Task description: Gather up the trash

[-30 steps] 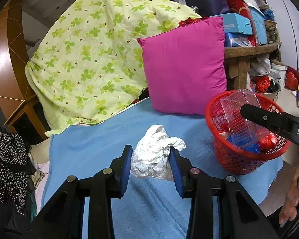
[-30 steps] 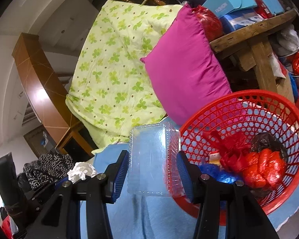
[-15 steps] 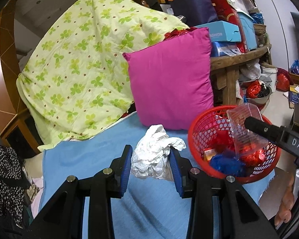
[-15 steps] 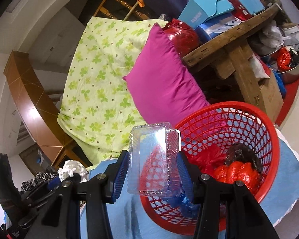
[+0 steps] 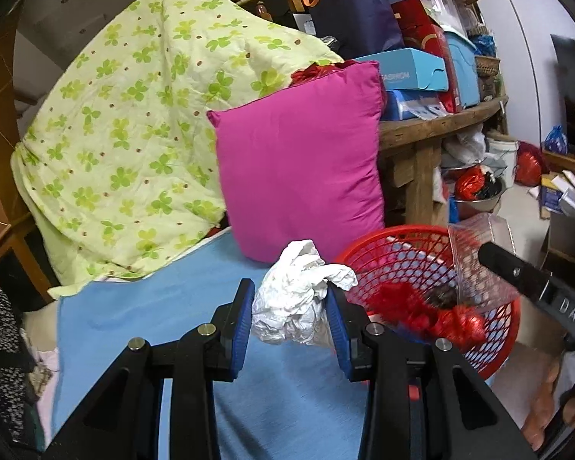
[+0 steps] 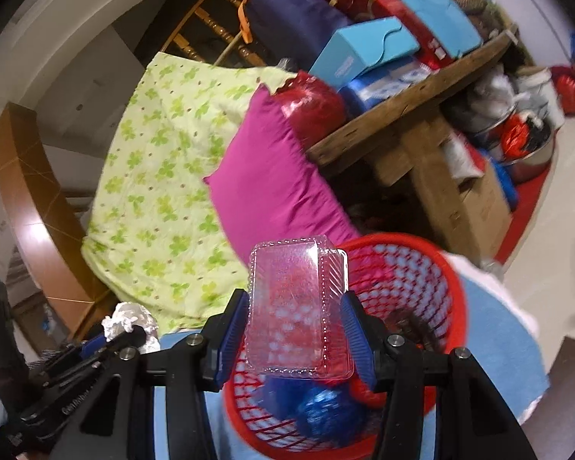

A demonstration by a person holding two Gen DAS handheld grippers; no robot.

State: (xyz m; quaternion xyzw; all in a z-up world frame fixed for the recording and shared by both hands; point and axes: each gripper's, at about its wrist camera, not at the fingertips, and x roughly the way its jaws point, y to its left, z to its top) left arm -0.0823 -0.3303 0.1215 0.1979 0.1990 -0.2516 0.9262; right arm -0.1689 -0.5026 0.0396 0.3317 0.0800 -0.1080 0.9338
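Observation:
My left gripper [image 5: 289, 297] is shut on a crumpled white paper wad [image 5: 299, 303], held above the blue sheet [image 5: 142, 314] just left of the red mesh basket [image 5: 398, 253]. My right gripper [image 6: 295, 303] is shut on a clear plastic clamshell container [image 6: 287, 276], held upright over the near rim of the basket [image 6: 414, 280]. The basket holds red and blue wrappers. The left wrist view shows the container [image 5: 475, 260] and a black right finger [image 5: 517, 276] above the basket's far side. In the right wrist view the wad [image 6: 128, 316] shows at lower left.
A magenta pillow [image 5: 299, 176] leans behind the basket against a green clover quilt [image 5: 134, 134]. To the right stands a wooden table [image 5: 433, 126] stacked with boxes, with bags and bowls on the floor beyond. A hand [image 5: 544, 402] shows at lower right.
Both grippers moved towards the basket with their loads. The clear container, earlier left of the basket's rim, now hangs over its inside. The paper wad sits closer to the basket.

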